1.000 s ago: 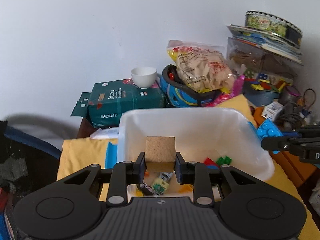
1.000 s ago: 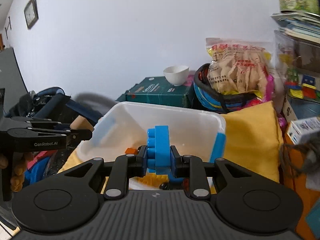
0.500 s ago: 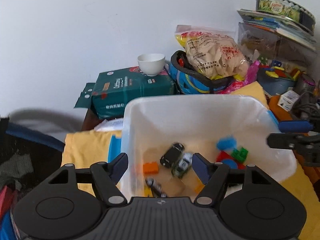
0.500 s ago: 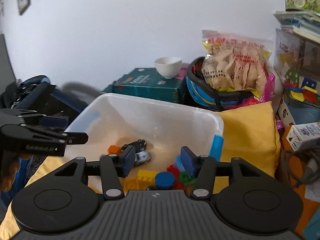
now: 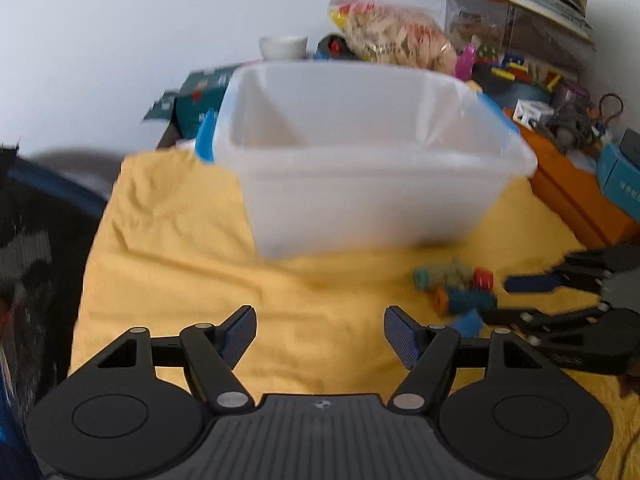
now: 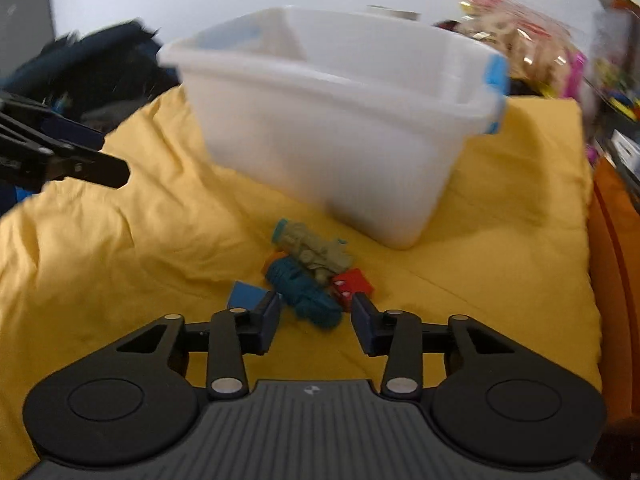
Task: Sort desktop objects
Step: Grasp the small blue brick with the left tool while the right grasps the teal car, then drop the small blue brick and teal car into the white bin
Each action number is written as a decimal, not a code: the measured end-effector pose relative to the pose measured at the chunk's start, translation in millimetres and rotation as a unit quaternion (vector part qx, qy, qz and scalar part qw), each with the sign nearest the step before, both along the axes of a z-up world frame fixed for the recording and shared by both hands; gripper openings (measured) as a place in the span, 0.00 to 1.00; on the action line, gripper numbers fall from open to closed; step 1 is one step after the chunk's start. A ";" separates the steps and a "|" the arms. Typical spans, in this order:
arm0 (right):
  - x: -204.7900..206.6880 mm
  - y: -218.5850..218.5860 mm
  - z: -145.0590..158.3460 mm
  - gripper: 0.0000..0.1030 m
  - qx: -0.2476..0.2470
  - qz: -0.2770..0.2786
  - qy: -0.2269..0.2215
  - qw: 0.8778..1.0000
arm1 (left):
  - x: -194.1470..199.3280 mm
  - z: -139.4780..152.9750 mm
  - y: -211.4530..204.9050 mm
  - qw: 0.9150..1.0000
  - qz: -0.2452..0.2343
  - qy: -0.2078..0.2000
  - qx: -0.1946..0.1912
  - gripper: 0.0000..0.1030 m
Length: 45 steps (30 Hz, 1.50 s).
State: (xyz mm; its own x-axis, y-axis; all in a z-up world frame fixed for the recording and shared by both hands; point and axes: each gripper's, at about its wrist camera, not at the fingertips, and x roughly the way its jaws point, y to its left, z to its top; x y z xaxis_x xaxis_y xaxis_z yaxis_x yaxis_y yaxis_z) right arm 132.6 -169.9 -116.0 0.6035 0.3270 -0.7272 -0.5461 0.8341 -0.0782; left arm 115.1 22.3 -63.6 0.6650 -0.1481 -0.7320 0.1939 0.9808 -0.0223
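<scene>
Both claws are sitting wide open and empty right now. The right claw (image 6: 314,320) is hovering just in front of the toy pile (image 6: 310,272), which is lying on the cloth just in front of the bin (image 6: 332,120). The left claw (image 5: 320,334) is hanging over bare cloth, left of the pile.

Biggest worry, I'm guessing: those toys are all touching each other. The teal yarn thing (image 6: 304,290) is sitting right between the right claw's fingers, with the red block (image 6: 352,286) and blue block (image 6: 244,296) crowding either side, so a finger could be nudging a neighbour away or pinching two at once. The view's blurry too, so lining up is looking tricky.

The yellow cloth (image 6: 120,220) covering the worktop is wrinkly, so small bits could be rolling or snagging. Behind the bin, clutter is piling up against a white wall: a snack bag (image 5: 396,32), a cup (image 5: 282,46), stacked boxes.
</scene>
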 end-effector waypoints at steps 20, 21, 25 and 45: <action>17.1 -7.8 -8.4 0.26 0.059 0.009 0.045 0.997 | -15.4 -18.9 -12.3 1.000 -0.019 0.014 -0.008 0.72; 13.1 -14.0 -3.5 0.26 0.070 -0.001 0.042 0.997 | -15.1 -21.3 -18.5 1.000 -0.028 0.010 -0.007 0.72; -10.7 -46.2 13.5 0.26 0.100 -0.036 0.037 0.994 | -10.0 -35.5 -52.6 0.998 -0.057 0.011 -0.016 0.72; -37.2 -83.4 68.7 0.26 0.169 -0.078 -0.012 0.982 | -1.2 -0.4 -71.6 0.998 -0.063 -0.030 -0.003 0.37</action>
State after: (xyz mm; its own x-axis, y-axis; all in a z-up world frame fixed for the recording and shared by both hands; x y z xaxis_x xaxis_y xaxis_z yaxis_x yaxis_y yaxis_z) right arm 95.4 -253.3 -47.3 0.6816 0.4493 -0.5776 -0.4101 0.8882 0.2070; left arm 113.9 -49.2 -64.0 0.6833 -0.2378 -0.6903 0.3177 0.9481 -0.0122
